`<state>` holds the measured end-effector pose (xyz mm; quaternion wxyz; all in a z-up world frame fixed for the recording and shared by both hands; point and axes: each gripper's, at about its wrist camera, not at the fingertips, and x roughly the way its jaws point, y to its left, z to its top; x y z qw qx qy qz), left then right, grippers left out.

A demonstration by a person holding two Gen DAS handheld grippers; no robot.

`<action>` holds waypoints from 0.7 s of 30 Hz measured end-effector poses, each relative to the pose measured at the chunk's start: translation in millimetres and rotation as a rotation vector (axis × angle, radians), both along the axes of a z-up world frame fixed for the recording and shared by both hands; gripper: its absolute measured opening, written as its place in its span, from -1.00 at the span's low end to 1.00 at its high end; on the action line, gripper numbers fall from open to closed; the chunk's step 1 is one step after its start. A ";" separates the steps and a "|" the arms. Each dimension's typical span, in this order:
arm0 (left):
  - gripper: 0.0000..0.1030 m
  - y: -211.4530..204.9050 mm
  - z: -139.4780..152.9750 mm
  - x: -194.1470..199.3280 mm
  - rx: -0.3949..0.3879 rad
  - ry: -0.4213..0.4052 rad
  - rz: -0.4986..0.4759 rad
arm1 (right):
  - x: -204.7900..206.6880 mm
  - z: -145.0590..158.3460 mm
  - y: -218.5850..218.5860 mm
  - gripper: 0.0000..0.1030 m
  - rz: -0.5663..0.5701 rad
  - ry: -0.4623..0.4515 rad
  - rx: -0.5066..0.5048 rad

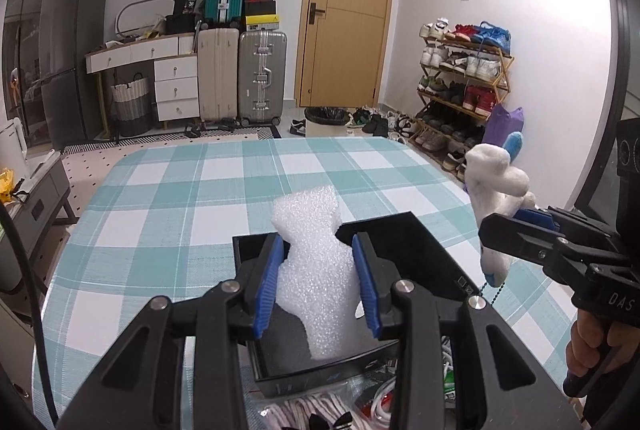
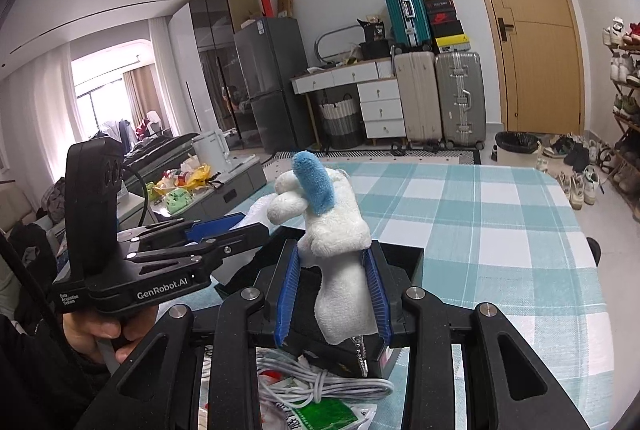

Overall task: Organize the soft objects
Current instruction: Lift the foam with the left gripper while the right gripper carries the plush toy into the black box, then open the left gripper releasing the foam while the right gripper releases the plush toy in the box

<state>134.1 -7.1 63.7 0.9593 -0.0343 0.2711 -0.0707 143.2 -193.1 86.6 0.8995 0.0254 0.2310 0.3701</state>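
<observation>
My left gripper (image 1: 318, 278) is shut on a piece of white foam (image 1: 316, 270) and holds it upright over an open black box (image 1: 420, 250) on the checked table. My right gripper (image 2: 334, 294) is shut on a white plush toy with a blue ear (image 2: 332, 230), also above the black box (image 2: 404, 262). The toy shows in the left wrist view (image 1: 496, 190) at the right, held clear of the table. The left gripper appears in the right wrist view (image 2: 224, 230) at the left.
The table has a teal and white checked cloth (image 1: 224, 190). Bagged cables and packets (image 2: 320, 390) lie at its near edge, in front of the box. Beyond the table stand suitcases (image 1: 240, 74), a shoe rack (image 1: 464, 86) and a wooden door (image 1: 348, 10).
</observation>
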 end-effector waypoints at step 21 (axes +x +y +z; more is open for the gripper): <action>-0.31 -1.4 -16.2 17.7 0.027 0.120 -0.005 | 43.1 -34.4 20.8 -0.36 -0.035 0.076 -0.057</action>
